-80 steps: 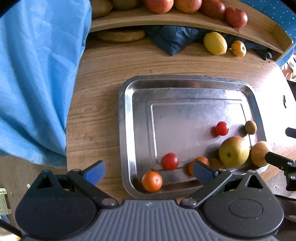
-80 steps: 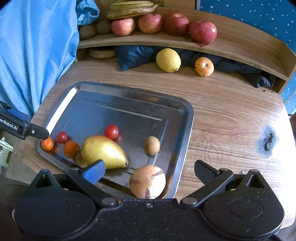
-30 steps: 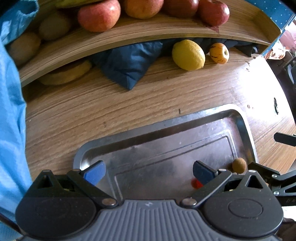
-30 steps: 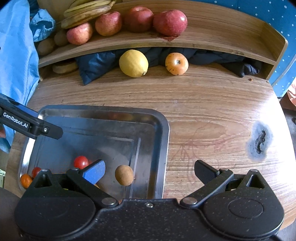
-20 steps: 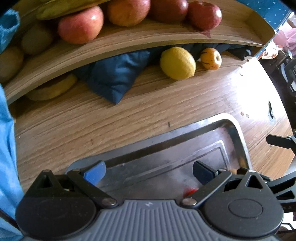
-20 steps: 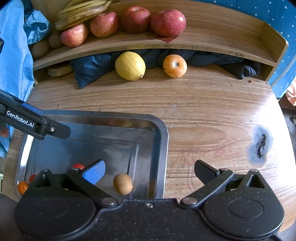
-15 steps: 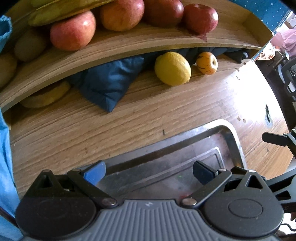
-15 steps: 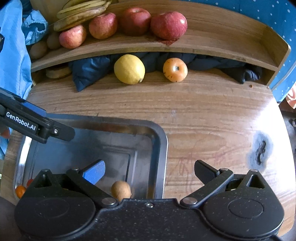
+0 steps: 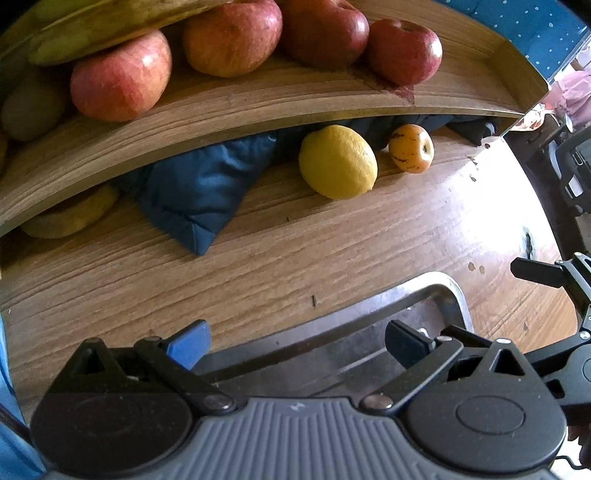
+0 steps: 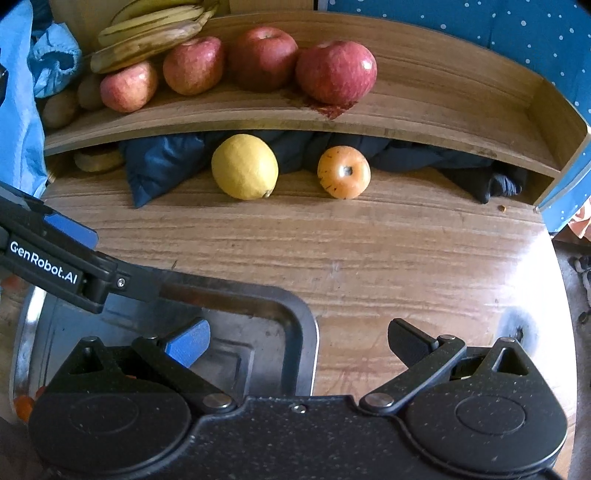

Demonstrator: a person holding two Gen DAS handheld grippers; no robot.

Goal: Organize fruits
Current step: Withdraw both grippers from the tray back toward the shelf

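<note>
A yellow lemon (image 9: 338, 161) (image 10: 244, 166) and a small orange fruit (image 9: 410, 148) (image 10: 343, 171) lie on the wooden table under a shelf. The metal tray (image 9: 436, 291) (image 10: 295, 314) is just below both grippers; most of its fruit is hidden, only a bit of orange shows at its left edge (image 10: 23, 404). My left gripper (image 9: 295, 341) is open and empty above the tray's far rim. My right gripper (image 10: 297, 341) is open and empty over the tray's right corner. The left gripper's finger also crosses the right wrist view (image 10: 55, 266).
The wooden shelf (image 10: 424, 110) holds several red apples (image 10: 336, 72) (image 9: 120, 75), bananas (image 10: 147, 27) and brownish fruit at the left. A dark blue cloth (image 9: 195, 192) lies under the shelf. Blue fabric (image 10: 18, 110) hangs at the left. A dark burn mark (image 10: 517, 325) marks the table.
Both grippers have moved forward toward the shelf; the lemon and orange fruit are nearer and the tray's fruit has slid out of view beneath them. Both stay open.
</note>
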